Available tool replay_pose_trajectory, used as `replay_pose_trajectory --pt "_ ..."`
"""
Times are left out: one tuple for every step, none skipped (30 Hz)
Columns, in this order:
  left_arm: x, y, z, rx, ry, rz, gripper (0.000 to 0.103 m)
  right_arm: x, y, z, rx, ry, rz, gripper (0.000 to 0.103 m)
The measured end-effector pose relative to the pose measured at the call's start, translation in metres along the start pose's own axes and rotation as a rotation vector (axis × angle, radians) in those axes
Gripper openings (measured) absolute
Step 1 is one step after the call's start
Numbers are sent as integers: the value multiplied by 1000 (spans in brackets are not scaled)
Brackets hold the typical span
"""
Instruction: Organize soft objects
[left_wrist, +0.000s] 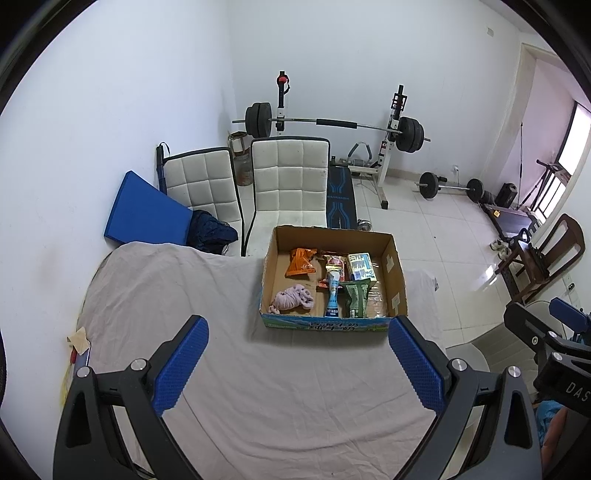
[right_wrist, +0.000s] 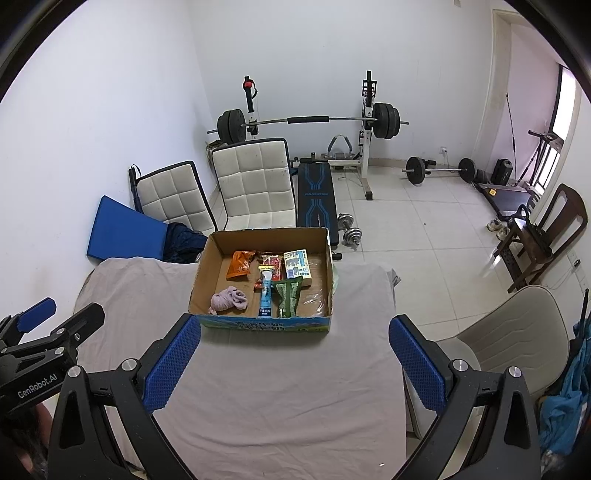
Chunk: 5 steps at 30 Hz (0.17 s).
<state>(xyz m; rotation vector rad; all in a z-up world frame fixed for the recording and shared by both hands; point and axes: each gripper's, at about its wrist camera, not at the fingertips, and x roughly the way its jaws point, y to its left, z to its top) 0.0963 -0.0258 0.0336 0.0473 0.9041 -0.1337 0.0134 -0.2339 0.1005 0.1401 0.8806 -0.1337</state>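
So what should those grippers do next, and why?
Probably move the left gripper forward toward the box and down to the purple cloth. Both grippers are open, empty and short of the box, and the cloth lies in its near left corner.

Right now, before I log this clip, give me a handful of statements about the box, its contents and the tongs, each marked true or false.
1. The cardboard box sits on the cloth-covered table. True.
2. The left tongs grip the pink cloth. False: they are open and empty, short of the box; the cloth lies inside it.
3. The orange packet lies in the box, farther back than the pink cloth. True.
4. The right tongs are shut. False: they stand wide open, holding nothing.
5. The blue tube lies on the table outside the box. False: it lies in the box, beside the green packet.
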Motion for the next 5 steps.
replay_pose_trajectory --pt "0 0 0 0 0 -1 100 1 0 -1 1 -1 -2 103" --pt "0 0 0 1 0 0 100 0 -1 0 1 -1 1 103" --pt "-1 0 1 0 -1 1 100 1 -1 -1 0 -1 2 103" --pt "-1 0 1 -1 -1 2 100 1 0 -1 -4 -2 0 103" --pt "-1 1 2 -4 -1 3 100 2 0 -2 -4 -2 0 103"
